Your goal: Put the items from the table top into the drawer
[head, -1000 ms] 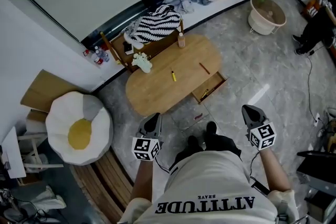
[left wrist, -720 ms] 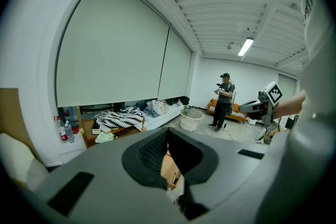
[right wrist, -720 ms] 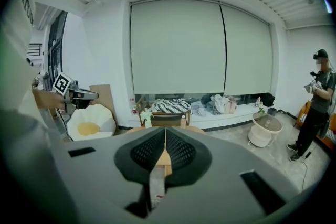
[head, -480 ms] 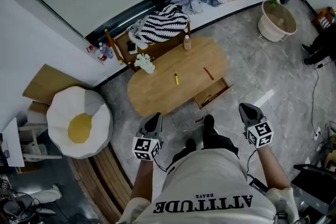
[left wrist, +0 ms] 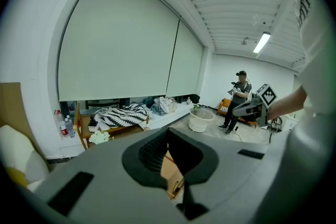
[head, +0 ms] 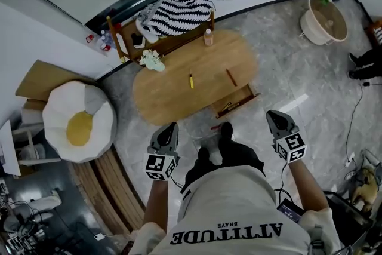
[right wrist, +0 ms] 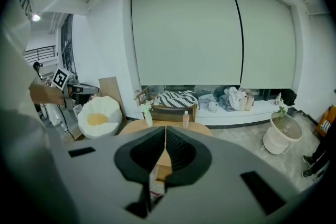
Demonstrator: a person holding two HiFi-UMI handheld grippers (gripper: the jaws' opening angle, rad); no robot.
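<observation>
Grey marbled floor (head: 280, 68) spreads under us, and the oval wooden table (head: 170, 101) stands just ahead of our feet, with a striped blanket (head: 176, 14) on the furniture beyond it. The drawer (head: 236, 101) is pulled out of the table's near right side. Something thin lies inside along its length, too small for us to name.

On the table top we see a yellow pen (head: 191, 81) near the middle. Its long axis runs almost straight away from us, but we cannot tell which end is the tip. Well to its right lies a brown stick (head: 231, 77), slanted so that its near end angles toward the drawer side. A small bottle (head: 208, 37) stands upright at the far edge, and a bunch of white flowers (head: 151, 60) sits at the far left edge.

We hold both tools in the air short of the table, touching nothing. Our left gripper (head: 172, 126) has its claw pressed together with nothing in it. Our right gripper (head: 272, 114) is likewise closed tip to tip and empty, and it points toward the drawer end of the table.
</observation>
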